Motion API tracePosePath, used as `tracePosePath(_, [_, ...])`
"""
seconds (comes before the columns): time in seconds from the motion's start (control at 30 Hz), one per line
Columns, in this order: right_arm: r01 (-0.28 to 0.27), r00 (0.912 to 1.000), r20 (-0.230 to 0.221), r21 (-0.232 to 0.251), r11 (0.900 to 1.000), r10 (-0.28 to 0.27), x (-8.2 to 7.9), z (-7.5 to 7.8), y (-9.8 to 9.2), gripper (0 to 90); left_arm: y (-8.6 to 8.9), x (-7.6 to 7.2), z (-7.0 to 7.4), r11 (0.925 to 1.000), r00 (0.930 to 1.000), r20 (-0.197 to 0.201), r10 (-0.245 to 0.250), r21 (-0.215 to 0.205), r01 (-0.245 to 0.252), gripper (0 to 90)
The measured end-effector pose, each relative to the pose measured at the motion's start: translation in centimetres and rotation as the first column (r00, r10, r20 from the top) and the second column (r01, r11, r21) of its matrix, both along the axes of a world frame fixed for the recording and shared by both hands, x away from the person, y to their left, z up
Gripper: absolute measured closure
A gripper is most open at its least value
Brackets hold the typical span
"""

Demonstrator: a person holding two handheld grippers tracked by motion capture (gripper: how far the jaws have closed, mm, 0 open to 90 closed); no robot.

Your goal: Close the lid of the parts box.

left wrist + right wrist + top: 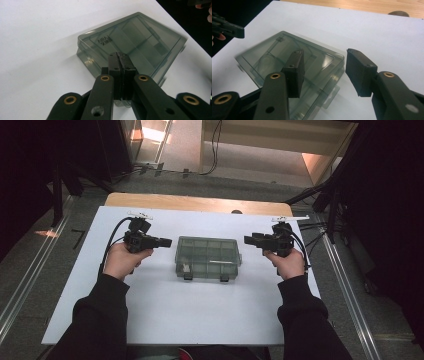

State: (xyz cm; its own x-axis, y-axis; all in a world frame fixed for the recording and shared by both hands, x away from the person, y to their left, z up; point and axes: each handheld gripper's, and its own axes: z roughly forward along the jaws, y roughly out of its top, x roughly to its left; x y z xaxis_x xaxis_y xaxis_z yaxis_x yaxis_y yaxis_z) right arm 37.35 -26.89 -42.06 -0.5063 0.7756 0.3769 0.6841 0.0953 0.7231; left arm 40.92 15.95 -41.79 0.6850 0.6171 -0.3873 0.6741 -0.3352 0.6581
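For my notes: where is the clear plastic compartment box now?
In the high view, the compartment box lies mid-table on the white sheet, between both grippers.

box: smoky clear plastic, glossy | board: white, matt, smooth | tabletop: wood | fingers: blk, matt

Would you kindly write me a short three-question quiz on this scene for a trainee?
1. True or false: the left gripper has its jaws shut with nothing between them.
2. Which thing lies between the two grippers on the white table? A) a metal bowl B) a clear compartment box C) a folded towel
3. Fill in: the jaws of the right gripper stand ____.

Key:
1. True; in the left gripper view the pads meet.
2. B; the clear compartment box sits closed, its latches towards the person.
3. Open; in the right gripper view they are apart and grip nothing.
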Motion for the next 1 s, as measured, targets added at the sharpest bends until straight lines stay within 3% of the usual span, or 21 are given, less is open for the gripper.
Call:
tracePosePath(0.13, [-0.009,1.0,0.0,0.002,1.0,0.009,0.0,0.1,0.4,44.9,-0.1,0.0,0.1,0.9998,0.9995,-0.032,-0.003,-0.019,0.003,82.4])
tracePosePath(0.17, [-0.012,0.9999,-0.001,0.003,1.0,0.012,0.0,0.0,0.5,43.9,-0.2,0.0,0.1,0.9998,0.9997,-0.025,-0.009,-0.016,0.009,80.9])
tracePosePath(0.27, [-0.016,0.9999,-0.001,0.001,1.0,0.016,0.0,0.0,0.9,40.9,-0.5,0.0,0.0,0.999,0.9988,-0.039,-0.03,-0.034,0.028,69.2])
tracePosePath(0.43, [-0.034,0.9994,-0.001,-0.008,0.999,0.034,-0.2,-0.2,1.5,36.1,-1.1,0.0,0.1,0.9976,0.9985,-0.029,-0.047,-0.052,0.046,53.1])
tracePosePath(0.5, [-0.038,0.9993,-0.004,-0.017,0.999,0.038,-0.3,-0.3,1.8,34.2,-1.5,-0.1,0.1,0.9979,0.9982,-0.028,-0.052,-0.04,0.051,45.8])
tracePosePath(0.63, [-0.053,0.9986,-0.004,-0.012,0.999,0.053,-0.5,-0.4,2.2,28.8,-2.1,-0.2,0.1,0.9967,0.9974,-0.019,-0.069,-0.044,0.068,40.5])
tracePosePath(0.8, [-0.068,0.9977,-0.007,-0.008,0.998,0.068,-0.9,-0.6,2.5,28.4,-2.9,-0.1,0.0,0.9957,0.9966,-0.008,-0.082,-0.043,0.082,34.4])
tracePosePath(1.0, [-0.079,0.9968,-0.014,-0.03,0.996,0.078,-1.7,-0.8,3.1,35.3,-3.9,-0.4,-0.5,0.9931,0.9933,-0.009,-0.115,-0.022,0.115,33.2])
